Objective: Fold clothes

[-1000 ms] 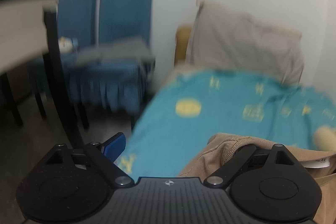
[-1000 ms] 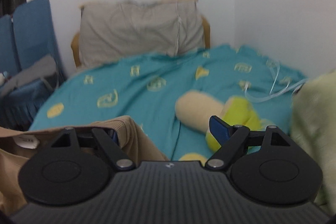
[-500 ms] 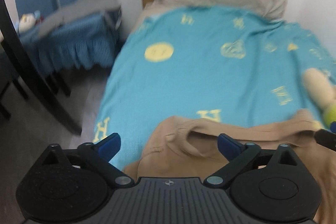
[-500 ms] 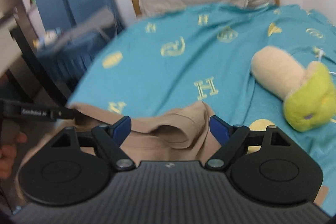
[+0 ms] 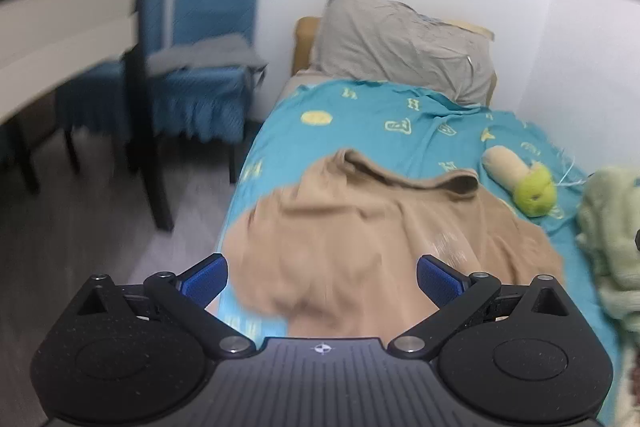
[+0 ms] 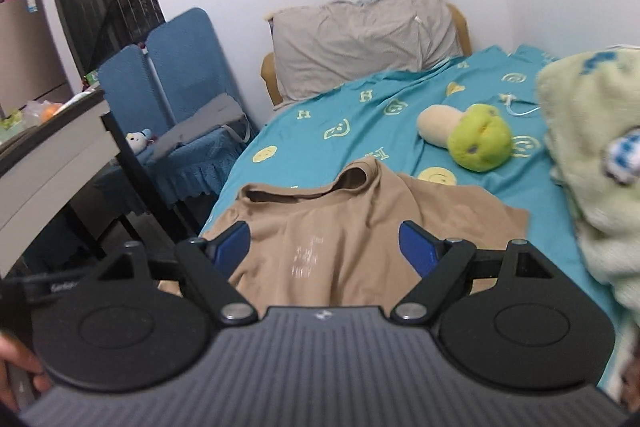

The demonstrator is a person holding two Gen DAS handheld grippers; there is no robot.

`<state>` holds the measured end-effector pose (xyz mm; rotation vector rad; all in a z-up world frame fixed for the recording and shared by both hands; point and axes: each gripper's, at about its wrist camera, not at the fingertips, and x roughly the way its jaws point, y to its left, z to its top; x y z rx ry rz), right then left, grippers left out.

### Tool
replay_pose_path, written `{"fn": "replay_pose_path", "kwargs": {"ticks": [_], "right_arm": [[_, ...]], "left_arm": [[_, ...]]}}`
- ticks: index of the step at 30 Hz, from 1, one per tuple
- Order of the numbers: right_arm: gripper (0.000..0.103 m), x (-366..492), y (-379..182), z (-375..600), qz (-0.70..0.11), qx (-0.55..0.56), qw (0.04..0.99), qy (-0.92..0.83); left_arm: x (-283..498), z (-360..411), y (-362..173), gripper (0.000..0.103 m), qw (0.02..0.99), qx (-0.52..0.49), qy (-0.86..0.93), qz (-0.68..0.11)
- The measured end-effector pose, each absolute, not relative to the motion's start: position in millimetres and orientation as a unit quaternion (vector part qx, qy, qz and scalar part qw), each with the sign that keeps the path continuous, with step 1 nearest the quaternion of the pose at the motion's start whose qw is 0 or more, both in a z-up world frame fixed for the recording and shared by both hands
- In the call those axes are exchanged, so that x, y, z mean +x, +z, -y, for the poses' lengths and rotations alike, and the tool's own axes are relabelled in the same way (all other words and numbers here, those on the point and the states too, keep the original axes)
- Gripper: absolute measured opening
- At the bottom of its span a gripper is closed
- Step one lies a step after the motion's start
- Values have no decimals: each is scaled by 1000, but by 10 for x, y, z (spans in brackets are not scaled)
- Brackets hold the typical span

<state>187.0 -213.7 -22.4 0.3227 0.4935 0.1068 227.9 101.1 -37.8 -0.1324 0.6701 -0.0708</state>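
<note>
The tan shirt [image 6: 360, 223] lies flat on the bed [image 6: 320, 131] directly ahead of both grippers, collar farthest away, with the left gripper [image 5: 322, 275] and right gripper [image 6: 324, 247] both spread and empty.

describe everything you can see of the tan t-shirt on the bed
The tan t-shirt is a soft knit with a ribbed round collar and a faint pale print on the chest. It lies spread but rumpled on the teal bedsheet, collar toward the pillow, one side at the bed's edge. Neither gripper holds it.
</note>
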Motion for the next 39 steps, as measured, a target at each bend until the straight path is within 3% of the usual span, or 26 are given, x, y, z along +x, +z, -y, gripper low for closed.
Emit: {"fn": "replay_pose_path", "kwargs": {"ticks": [5, 11, 18, 20, 28, 30, 32, 34, 39], "right_arm": [[83, 1249, -260, 2258, -216, 192, 956, 45], [84, 1112, -441, 2399, -245, 231, 941, 34], [82, 1109, -556, 2494, -248, 292, 923, 36], [81, 1139, -610, 2530, -254, 312, 915, 33], [80, 1448, -773, 2465, -273, 316, 908, 24], [80, 1558, -798, 2441, -273, 310, 910, 28], [80, 1659, -819, 2422, -273, 296, 915, 27], [80, 1738, -852, 2422, -279, 292, 914, 23], [80, 1833, -960, 2544, -294, 325, 899, 14]], "left_arm": [[1587, -1193, -324, 102, 944, -116, -28, -307], [1291, -1528, -469, 99, 917, -238, -21, -320], [1732, -1964, -978, 87, 844, -417, 24, -337], [1926, -2004, -1112, 78, 834, -430, 41, -343], [2675, -1964, -1514, 67, 846, -412, 46, -336], [2820, -1900, -1595, 58, 855, -387, 42, -344], [2934, -1860, -1657, 24, 863, -359, 43, -353], [3019, -1854, -1660, 4, 868, -344, 42, -356], [3299, -1893, -1198, 3, 908, -248, 13, -337]]}}
